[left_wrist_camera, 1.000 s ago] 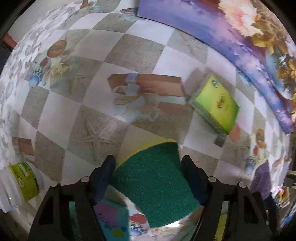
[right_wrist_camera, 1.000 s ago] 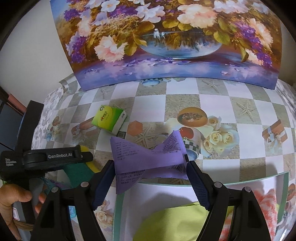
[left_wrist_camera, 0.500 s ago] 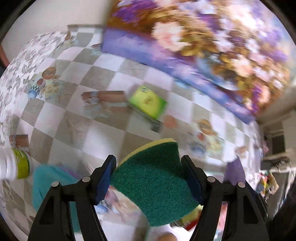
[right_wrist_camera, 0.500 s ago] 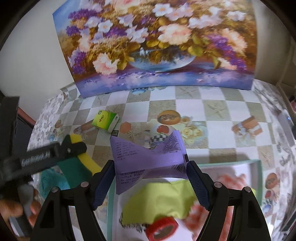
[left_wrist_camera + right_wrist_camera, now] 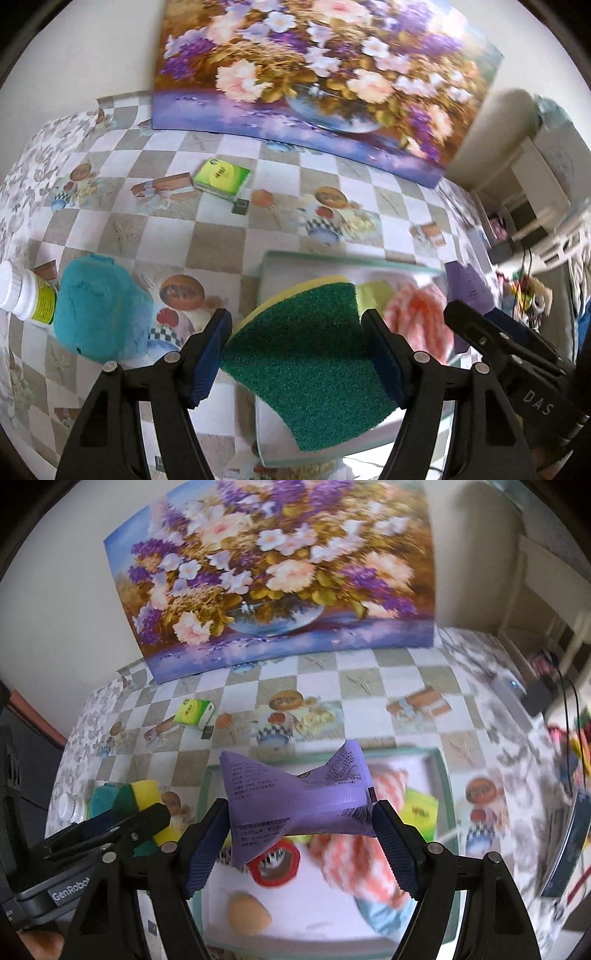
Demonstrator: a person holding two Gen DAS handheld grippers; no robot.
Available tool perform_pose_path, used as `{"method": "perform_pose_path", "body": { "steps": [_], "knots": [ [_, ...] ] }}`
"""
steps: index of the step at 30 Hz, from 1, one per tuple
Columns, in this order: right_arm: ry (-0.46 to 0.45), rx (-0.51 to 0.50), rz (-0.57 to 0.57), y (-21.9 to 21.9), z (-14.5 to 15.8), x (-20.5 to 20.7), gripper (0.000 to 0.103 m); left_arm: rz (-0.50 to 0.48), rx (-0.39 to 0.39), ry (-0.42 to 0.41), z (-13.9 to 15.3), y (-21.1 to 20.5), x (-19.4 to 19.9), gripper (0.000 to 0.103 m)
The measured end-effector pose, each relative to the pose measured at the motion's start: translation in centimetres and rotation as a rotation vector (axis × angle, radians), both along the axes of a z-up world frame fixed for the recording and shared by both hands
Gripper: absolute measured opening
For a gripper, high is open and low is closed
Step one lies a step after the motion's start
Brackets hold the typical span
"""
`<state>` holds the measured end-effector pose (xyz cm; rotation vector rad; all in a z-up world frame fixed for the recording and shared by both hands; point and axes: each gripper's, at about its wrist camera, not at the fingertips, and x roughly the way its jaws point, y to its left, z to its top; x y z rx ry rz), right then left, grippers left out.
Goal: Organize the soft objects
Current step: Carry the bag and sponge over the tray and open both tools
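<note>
Sponge pinched in left fingers, pouch in right fingers. Grippers converge over the tray; they could collide, or the pouch slip toward 6 o'clock.

Checkered table bears tray, green packet, teal cloth

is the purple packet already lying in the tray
No, the purple packet is clamped in the right claw, held above the tray.
</note>
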<state>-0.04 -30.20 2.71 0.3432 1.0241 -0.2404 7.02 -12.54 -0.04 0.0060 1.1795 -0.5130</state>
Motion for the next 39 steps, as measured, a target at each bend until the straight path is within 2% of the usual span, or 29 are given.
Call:
{"method": "perform_pose_path", "body": {
  "steps": [9, 15, 20, 32, 39],
  "knots": [
    [0.048, 0.009, -0.040, 0.1, -1.8, -3.6, 0.081, -0.077, 0.051, 0.021, -1.6, -0.8, -3.5, 0.074],
    [0.121, 0.030, -0.058, 0.1, -4.2, -4.7, 0.081, -0.106, 0.123, 0.073, -4.3, -1.6, -4.2, 0.074],
    [0.169, 0.053, -0.073, -0.4, -5.7, -4.7, 0.081, -0.111, 0.141, 0.107, -5.5, -1.9, -4.2, 0.074],
    [0.159, 0.025, -0.078, -0.7, -4.5, -4.9, 0.083, -0.118, 0.106, 0.135, -4.9, -2.1, -4.2, 0.076],
    [0.143, 0.008, -0.087, -1.0, -3.4, -5.1, 0.086, -0.116, 0.083, 0.136, -4.5, -1.9, -4.1, 0.083]
  ]
}}
